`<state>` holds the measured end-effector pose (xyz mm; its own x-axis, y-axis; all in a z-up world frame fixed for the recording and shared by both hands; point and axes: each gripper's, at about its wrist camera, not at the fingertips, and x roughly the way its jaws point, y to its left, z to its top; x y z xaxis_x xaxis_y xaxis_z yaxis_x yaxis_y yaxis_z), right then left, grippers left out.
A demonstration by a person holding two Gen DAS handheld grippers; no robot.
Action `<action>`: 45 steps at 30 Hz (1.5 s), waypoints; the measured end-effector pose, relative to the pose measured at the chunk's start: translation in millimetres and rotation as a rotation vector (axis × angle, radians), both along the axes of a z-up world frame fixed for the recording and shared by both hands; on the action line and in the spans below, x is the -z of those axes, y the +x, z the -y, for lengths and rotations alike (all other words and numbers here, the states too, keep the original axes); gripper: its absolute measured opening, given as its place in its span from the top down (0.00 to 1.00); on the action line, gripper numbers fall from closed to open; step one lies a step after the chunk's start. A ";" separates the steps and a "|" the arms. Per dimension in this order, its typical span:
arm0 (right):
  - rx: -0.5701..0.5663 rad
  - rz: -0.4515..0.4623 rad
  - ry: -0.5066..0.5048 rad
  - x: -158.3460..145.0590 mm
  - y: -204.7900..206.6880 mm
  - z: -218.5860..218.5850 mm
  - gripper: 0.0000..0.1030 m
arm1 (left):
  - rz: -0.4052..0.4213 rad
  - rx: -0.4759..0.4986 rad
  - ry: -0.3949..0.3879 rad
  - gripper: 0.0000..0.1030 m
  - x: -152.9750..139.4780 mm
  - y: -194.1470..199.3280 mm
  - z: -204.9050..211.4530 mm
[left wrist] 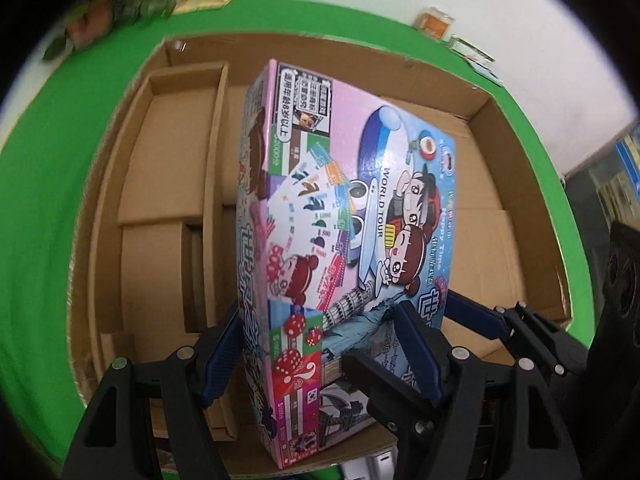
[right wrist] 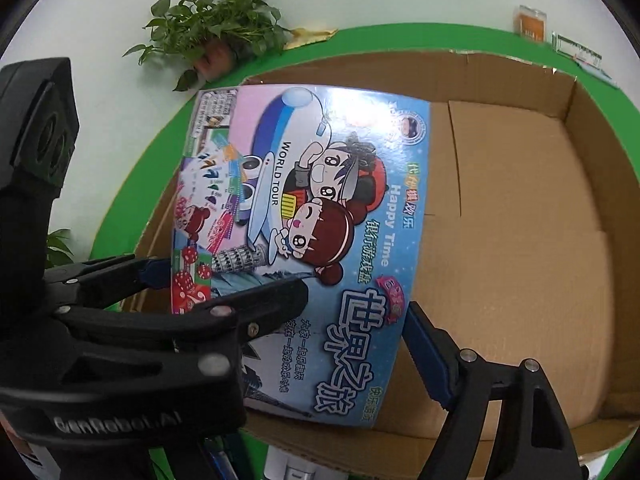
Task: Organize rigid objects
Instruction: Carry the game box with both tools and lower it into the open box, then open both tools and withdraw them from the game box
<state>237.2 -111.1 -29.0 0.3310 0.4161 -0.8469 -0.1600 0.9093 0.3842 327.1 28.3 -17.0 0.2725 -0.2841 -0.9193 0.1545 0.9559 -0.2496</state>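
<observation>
Gripping game box (left wrist: 352,208) — left gripper (left wrist: 320,344) fingers clamped | right gripper (right wrist: 352,344) straddling | cardboard divider (left wrist: 214,216) beside

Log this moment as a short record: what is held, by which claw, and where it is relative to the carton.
held item: board game box, tilted, over the open carton
left claw: closed on the box's near end
right claw: straddles the same end; contact unclear
carton: cardboard, cardboard divider along one side
surface: green table
</observation>
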 end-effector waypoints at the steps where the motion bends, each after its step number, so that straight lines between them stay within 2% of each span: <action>1: 0.000 -0.010 0.005 2.5 2.3 -0.1 0.26 | 0.000 -0.002 0.002 0.29 0.4 0.3 -0.7; 4: -0.005 -0.036 0.043 12.0 7.0 1.5 0.30 | 0.005 -0.003 0.046 0.31 -0.8 -0.3 -1.7; 7: 0.006 -0.053 0.032 21.6 5.9 1.3 0.30 | 0.005 -0.005 0.044 0.31 -1.7 -1.0 -4.8; 12: 0.007 -0.059 0.045 20.6 8.6 -2.3 0.31 | 0.032 -0.027 0.040 0.31 -13.4 1.0 -14.2; 13: 0.007 -0.066 0.024 22.4 10.6 -2.8 0.49 | 0.076 -0.021 0.038 0.31 -24.5 -4.4 -15.9; 15: 0.000 -0.100 -0.019 28.8 9.5 1.1 0.55 | 0.137 -0.020 0.037 0.29 -42.1 -10.5 -15.4; 16: 0.005 -0.135 0.002 36.3 10.5 1.7 0.54 | 0.162 -0.017 0.035 0.29 -50.3 -14.3 -16.6; 19: 0.002 -0.105 -0.022 31.4 10.0 -4.4 0.53 | 0.215 -0.038 0.049 0.29 -61.0 -25.1 -22.8; 23: -0.020 -0.118 -0.022 30.5 9.9 -5.8 0.49 | 0.346 -0.076 0.102 0.29 -69.5 -54.3 -35.2; 24: -0.021 -0.121 -0.021 29.6 7.2 -4.4 0.46 | 0.376 -0.083 0.120 0.29 -71.4 -62.8 -37.9; 25: -0.016 -0.111 -0.034 21.9 4.0 -2.6 0.34 | 0.416 -0.093 0.145 0.29 -73.2 -73.5 -41.1; 26: -0.009 -0.076 -0.051 13.0 -0.4 -1.4 0.26 | 0.446 -0.103 0.162 0.29 -76.1 -84.4 -44.4; 27: -0.004 -0.023 -0.064 1.9 -9.2 0.3 0.10 | 0.490 -0.117 0.179 0.29 -79.2 -97.7 -49.5; 28: -0.001 0.060 -0.083 -17.0 -23.2 4.8 0.02 | 0.526 -0.133 0.189 0.28 -84.5 -107.0 -52.5; 30: 0.013 0.161 -0.112 -40.8 -48.5 14.0 0.01 | 0.609 -0.187 0.194 0.20 -93.0 -128.6 -59.9; 33: 0.080 0.268 -0.173 -70.7 -91.5 31.5 0.01 | 0.748 -0.250 0.164 0.16 -106.5 -170.8 -65.0; 35: 0.133 0.336 -0.180 -87.0 -122.4 49.3 0.11 | 0.762 -0.254 0.179 0.17 -111.0 -181.8 -65.3; 36: 0.161 0.383 -0.182 -95.8 -139.1 56.8 0.38 | 0.745 -0.262 0.198 0.19 -113.1 -186.2 -64.9; 37: 0.207 0.427 -0.216 -103.6 -155.4 63.7 0.64 | 0.729 -0.259 0.204 0.52 -115.2 -188.5 -64.1; 38: 0.237 0.448 -0.257 -109.5 -170.7 73.8 0.67 | 0.689 -0.231 0.193 0.95 -117.1 -189.4 -64.1; 39: 0.260 0.466 -0.271 -115.6 -181.9 78.9 0.67 | 0.643 -0.207 0.181 0.96 -118.0 -190.0 -64.6; 40: 0.270 0.488 -0.251 -121.4 -194.9 84.6 0.59 | 0.604 -0.186 0.155 0.99 -120.6 -194.4 -65.7; 41: 0.265 0.500 -0.234 -126.7 -206.5 89.1 0.48 | 0.603 -0.189 0.136 0.98 -124.5 -199.5 -66.9; 42: 0.262 0.510 -0.226 -130.9 -215.9 91.0 0.12 | 0.632 -0.195 0.126 0.98 -129.9 -207.3 -67.8; 43: 0.265 0.530 -0.220 -134.8 -226.4 93.7 0.02 | 0.669 -0.199 0.138 0.81 -136.9 -217.3 -67.3; 44: 0.273 0.566 -0.216 -139.0 -239.5 94.4 0.02 | 0.680 -0.197 0.156 0.32 -140.5 -222.7 -66.1; 45: 0.267 0.588 -0.217 -144.0 -250.7 96.1 0.01 | 0.688 -0.199 0.169 0.06 -144.3 -229.4 -64.9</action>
<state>-13.5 -207.2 115.0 0.8295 0.0973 -0.5499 -0.0458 0.9932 0.1066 97.6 93.3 127.2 0.8349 -0.0386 -0.5490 0.0428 0.9991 -0.0051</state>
